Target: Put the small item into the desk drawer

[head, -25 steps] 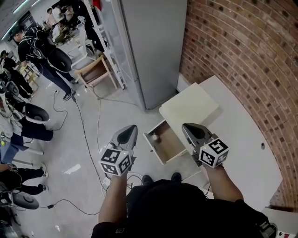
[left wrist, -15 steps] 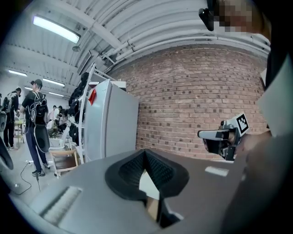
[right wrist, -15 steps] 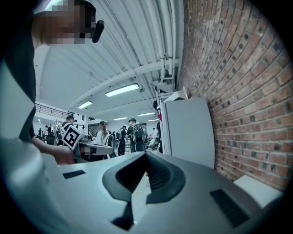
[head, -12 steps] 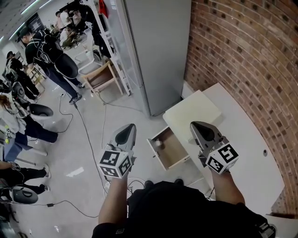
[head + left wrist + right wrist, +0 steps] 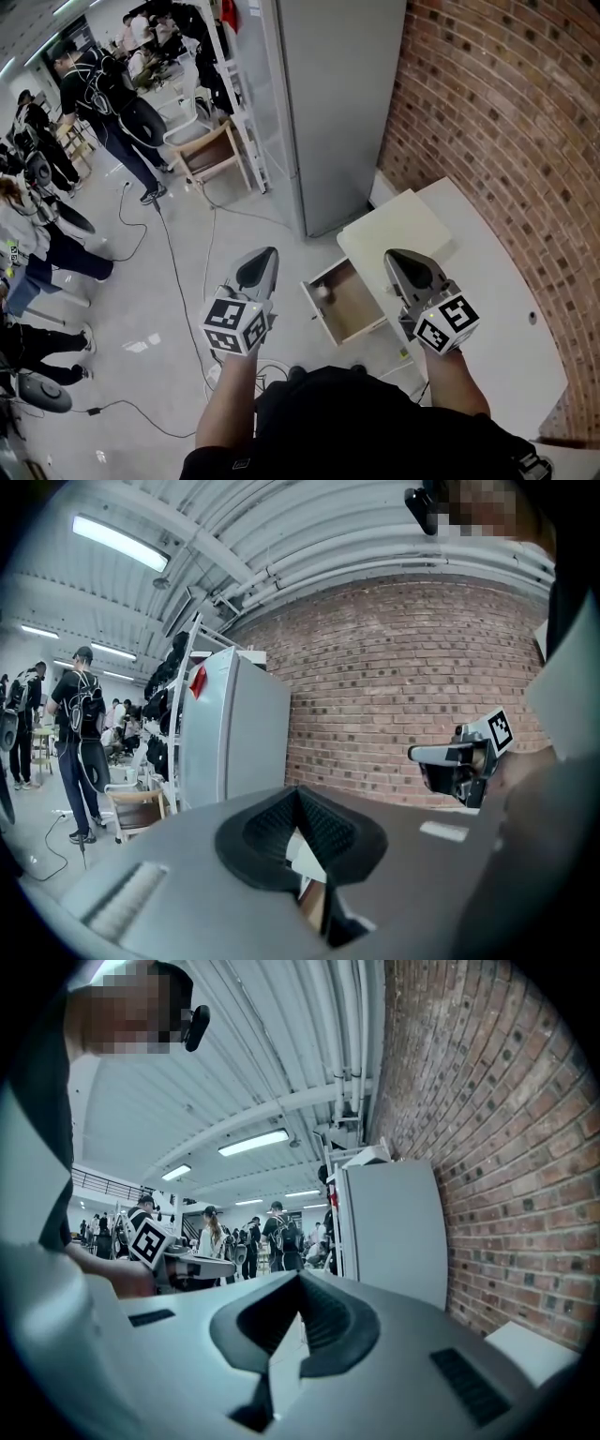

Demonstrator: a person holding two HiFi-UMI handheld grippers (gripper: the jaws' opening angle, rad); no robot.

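In the head view the wooden desk drawer (image 5: 349,306) stands pulled open below the cream cabinet top (image 5: 398,231). A small white item (image 5: 323,292) lies inside it near the front panel. My left gripper (image 5: 263,256) hangs over the floor to the left of the drawer, jaws shut and empty. My right gripper (image 5: 401,257) hovers over the drawer's right side and the cabinet edge, also shut with nothing in it. Both gripper views look level across the room, the left gripper (image 5: 298,795) seeing the right gripper (image 5: 461,759), and the right gripper (image 5: 300,1281) seeing the left gripper (image 5: 184,1264).
A white desk (image 5: 497,319) runs along the brick wall (image 5: 525,122) on the right. A tall grey cabinet (image 5: 333,103) stands behind the drawer unit. Cables (image 5: 178,272) trail over the floor at left, near a wooden chair (image 5: 211,150) and several people (image 5: 103,94).
The head camera has tilted, so the scene sits a little further right and lower. Both grippers stay shut and raised in about the same places. The white item stays in the drawer.
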